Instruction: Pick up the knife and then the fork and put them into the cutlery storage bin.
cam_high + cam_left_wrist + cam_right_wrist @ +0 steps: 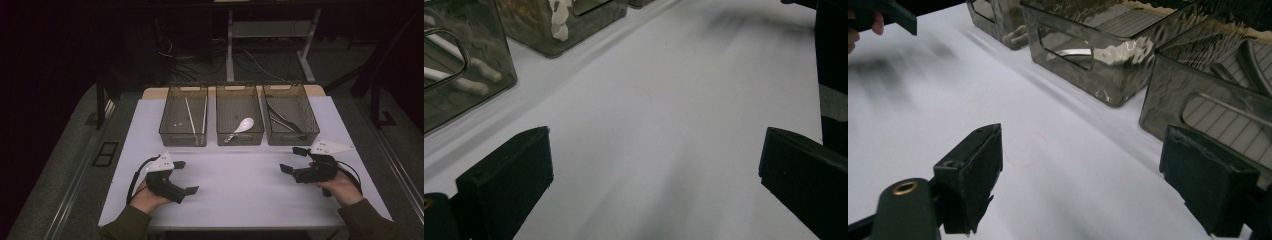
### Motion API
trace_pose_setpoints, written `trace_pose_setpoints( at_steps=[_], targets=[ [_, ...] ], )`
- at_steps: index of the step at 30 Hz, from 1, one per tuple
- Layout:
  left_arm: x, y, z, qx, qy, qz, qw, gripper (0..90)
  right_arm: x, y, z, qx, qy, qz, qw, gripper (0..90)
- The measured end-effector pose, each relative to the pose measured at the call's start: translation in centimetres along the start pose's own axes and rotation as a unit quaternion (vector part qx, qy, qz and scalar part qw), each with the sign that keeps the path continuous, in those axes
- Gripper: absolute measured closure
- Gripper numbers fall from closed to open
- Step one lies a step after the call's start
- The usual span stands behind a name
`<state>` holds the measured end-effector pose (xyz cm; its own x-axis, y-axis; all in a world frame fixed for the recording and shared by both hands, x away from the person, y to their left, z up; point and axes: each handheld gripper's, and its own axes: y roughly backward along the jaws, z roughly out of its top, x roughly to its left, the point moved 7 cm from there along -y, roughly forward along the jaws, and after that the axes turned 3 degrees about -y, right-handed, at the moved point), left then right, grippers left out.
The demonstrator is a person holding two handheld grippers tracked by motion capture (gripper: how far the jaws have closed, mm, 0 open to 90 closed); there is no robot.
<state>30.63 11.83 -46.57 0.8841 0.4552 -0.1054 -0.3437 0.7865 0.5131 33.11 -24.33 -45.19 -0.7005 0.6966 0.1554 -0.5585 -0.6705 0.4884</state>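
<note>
Black metal tongs [282, 120] lie in the right-hand smoky clear plastic bin [314, 131] at the white worktop's [240, 185] far edge: light, stiff, slick, probably best pinched mid-arm. Nearest, the right gripper [292, 159] hovers spread and empty; the left gripper [186, 176], also agape, rests near the front-left corner.

1. The white bench [240, 190] is brightly lit under the jaws, while the room around it lies in near darkness.
2. Beyond the jaws, past the bench's far edge, a grey floor [280, 62] carries a tangle of dark cables [180, 62].
3. Farther still stands a pale metal table frame [270, 35] with slanted legs.
4. Dark rails run along both sides of the bench.
</note>
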Motion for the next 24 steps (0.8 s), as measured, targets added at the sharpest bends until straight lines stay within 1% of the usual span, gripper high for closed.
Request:
trace_pose_setpoints(
  at_steps=[2,7,8,10,15,17,22,24],
  targets=[
    [0.0,0.0,0.0,0.000,0.000,0.000,1.0000,0.0,0.3,0.2,-0.5,-0.002,0.004,0.004,1.0000,17.1],
    [0.0,0.0,0.0,0.001,-0.002,0.001,1.0000,0.0,0.8,0.8,-1.5,0.000,0.004,0.009,1.0000,17.1],
    [-0.1,0.0,0.0,0.001,-0.002,0.000,1.0000,0.0,0.8,0.9,-1.7,0.000,0.008,0.011,0.9999,17.1],
    [-0.1,0.0,0.0,-0.002,-0.002,0.000,1.0000,0.0,0.8,1.2,-2.1,0.001,0.013,0.007,0.9999,17.1],
    [0.0,0.0,0.1,-0.003,-0.002,0.001,1.0000,0.0,0.7,1.6,-3.0,-0.004,0.015,0.008,0.9998,17.1],
    [-0.1,0.0,0.1,-0.002,-0.006,0.000,1.0000,0.0,0.8,1.8,-3.5,-0.003,0.010,0.006,0.9999,17.2],
    [-0.2,-0.1,0.1,-0.002,-0.001,0.000,1.0000,0.0,0.7,2.0,-4.2,0.002,0.014,0.002,0.9999,17.1],
    [-0.2,-0.1,0.1,-0.003,-0.001,0.001,1.0000,0.0,0.6,2.1,-4.3,0.004,0.011,0.000,0.9999,17.1]
  ],
)
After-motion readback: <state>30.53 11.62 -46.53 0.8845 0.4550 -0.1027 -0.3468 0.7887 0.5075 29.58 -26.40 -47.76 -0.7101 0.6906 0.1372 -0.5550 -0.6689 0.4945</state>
